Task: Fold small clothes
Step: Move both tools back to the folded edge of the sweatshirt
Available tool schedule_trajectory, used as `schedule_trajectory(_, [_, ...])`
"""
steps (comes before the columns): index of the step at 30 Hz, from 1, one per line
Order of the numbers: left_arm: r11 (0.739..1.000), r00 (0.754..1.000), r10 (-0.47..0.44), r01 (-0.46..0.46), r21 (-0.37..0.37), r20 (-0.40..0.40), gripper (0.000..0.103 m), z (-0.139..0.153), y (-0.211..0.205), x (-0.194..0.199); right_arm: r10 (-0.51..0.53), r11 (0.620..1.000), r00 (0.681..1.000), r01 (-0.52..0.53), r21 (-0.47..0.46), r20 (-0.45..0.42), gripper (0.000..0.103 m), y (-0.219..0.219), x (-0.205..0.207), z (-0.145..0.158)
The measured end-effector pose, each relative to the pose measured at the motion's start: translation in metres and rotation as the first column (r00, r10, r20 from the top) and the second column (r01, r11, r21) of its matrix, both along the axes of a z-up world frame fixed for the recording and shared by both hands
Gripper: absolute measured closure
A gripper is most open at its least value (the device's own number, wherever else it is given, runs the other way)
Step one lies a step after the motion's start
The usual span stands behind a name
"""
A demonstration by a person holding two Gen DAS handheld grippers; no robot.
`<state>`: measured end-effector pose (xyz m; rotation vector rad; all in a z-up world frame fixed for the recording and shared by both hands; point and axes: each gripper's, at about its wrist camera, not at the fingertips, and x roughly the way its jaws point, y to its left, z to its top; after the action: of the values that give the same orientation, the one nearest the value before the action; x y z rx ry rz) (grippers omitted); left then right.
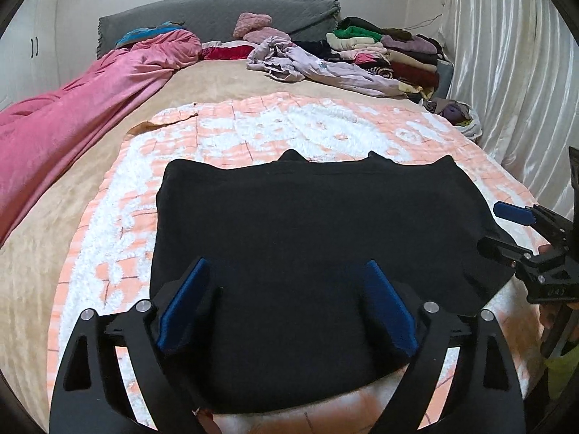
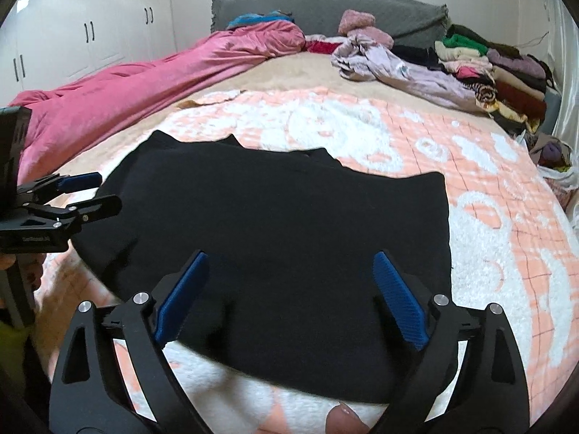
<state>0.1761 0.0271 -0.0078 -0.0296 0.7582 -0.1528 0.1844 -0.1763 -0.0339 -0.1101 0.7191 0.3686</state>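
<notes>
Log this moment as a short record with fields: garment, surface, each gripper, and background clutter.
garment: black garment spread flat, partly folded
surface: peach-and-white blanket on the bed
left gripper: open, pads apart above the garment's near edge, gripping nothing
right gripper: open, over the garment, gripping nothing
background: pink duvet along one side; lilac crumpled garment; stack of folded clothes near the headboard

Black garment (image 1: 307,238) matt knit cloth; peach-white blanket (image 1: 253,126) fluffy, tufted; pink quilt (image 1: 72,108) sheeny velvet; curtain (image 1: 506,72) glossy satin; wardrobe doors (image 2: 90,18) glossy.
</notes>
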Motion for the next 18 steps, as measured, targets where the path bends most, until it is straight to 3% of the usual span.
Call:
schedule_trajectory(6, [1.000, 1.000, -0.002, 0.002, 0.003, 0.018, 0.005, 0.010, 0.003, -0.006, -0.024, 0.999, 1.000, 0.024, 0.031, 0.007, 0.014, 0.000, -0.016, 0.000])
schedule_trajectory(18, [1.000, 0.999, -0.015, 0.015, 0.006, 0.041, 0.004, 0.029, 0.005, -0.018, -0.080, 0.994, 0.997, 0.079, 0.072, 0.013, 0.010, -0.002, -0.043, 0.006])
